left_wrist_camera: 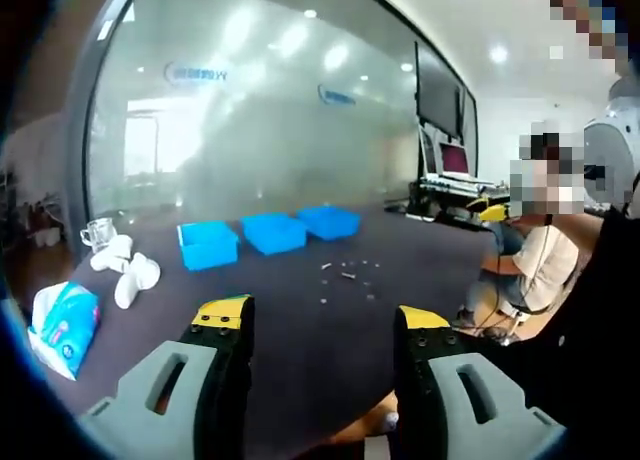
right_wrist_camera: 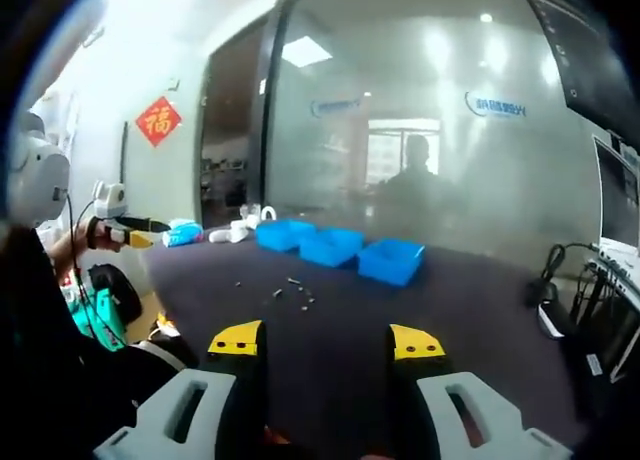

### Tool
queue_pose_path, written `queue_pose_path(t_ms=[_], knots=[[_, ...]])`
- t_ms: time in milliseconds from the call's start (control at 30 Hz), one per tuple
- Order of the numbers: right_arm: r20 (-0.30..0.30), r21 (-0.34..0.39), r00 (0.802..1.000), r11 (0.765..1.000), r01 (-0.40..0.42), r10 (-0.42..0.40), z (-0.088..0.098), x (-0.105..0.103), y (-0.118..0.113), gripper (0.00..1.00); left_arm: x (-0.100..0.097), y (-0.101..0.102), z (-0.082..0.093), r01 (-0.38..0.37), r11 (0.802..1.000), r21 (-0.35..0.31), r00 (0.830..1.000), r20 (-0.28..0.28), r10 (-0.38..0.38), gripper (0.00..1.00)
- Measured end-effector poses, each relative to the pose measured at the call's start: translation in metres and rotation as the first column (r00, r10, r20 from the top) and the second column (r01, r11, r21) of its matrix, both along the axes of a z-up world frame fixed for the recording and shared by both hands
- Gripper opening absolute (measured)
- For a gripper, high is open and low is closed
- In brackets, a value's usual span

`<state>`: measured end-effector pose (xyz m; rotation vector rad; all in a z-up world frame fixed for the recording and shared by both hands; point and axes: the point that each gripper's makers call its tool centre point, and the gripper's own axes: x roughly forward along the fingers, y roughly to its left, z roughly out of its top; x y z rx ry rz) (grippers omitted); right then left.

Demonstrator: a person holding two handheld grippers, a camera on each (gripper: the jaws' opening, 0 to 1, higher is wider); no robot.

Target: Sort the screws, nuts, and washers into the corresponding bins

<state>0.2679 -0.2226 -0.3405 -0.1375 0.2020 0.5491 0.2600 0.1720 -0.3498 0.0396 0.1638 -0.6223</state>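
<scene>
Fingers on my left gripper (left_wrist_camera: 322, 325) are spread and grasp nothing, hanging above the near edge of the dark surface (left_wrist_camera: 300, 360). Small parts (left_wrist_camera: 347, 274) lie scattered well ahead of them, slightly right, with three blue bins (left_wrist_camera: 272, 232) in a row beyond. My right gripper (right_wrist_camera: 326, 342) is likewise spread and bare; its parts (right_wrist_camera: 290, 290) lie ahead and left, bins (right_wrist_camera: 338, 246) farther on.

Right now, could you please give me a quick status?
Both grippers, left and right, open, holding nothing. Hardware loose on table before three blue bins. Nothing blocking.
</scene>
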Motion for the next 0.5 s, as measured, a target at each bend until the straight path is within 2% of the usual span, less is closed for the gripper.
queue_pose_path(t_ms=[133, 367, 500], knots=[[-0.023, 0.003, 0.999, 0.999, -0.035, 0.035, 0.003, 0.006, 0.004, 0.43, 0.0, 0.0, -0.001, 0.001, 1.0, -0.003, 1.0, -0.002, -0.001, 0.55], [-0.062, -0.057, 0.993, 0.993, -0.103, 0.1, 0.004, 0.027, 0.01, 0.43, 0.001, 0.002, -0.002, -0.007, 1.0, -0.013, 1.0, -0.008, 0.007, 0.55], [-0.081, -0.111, 0.983, 0.978, -0.176, 0.167, 0.007, 0.041, 0.024, 0.43, 0.001, 0.002, -0.004, -0.008, 1.0, -0.014, 1.0, -0.012, 0.008, 0.55]])
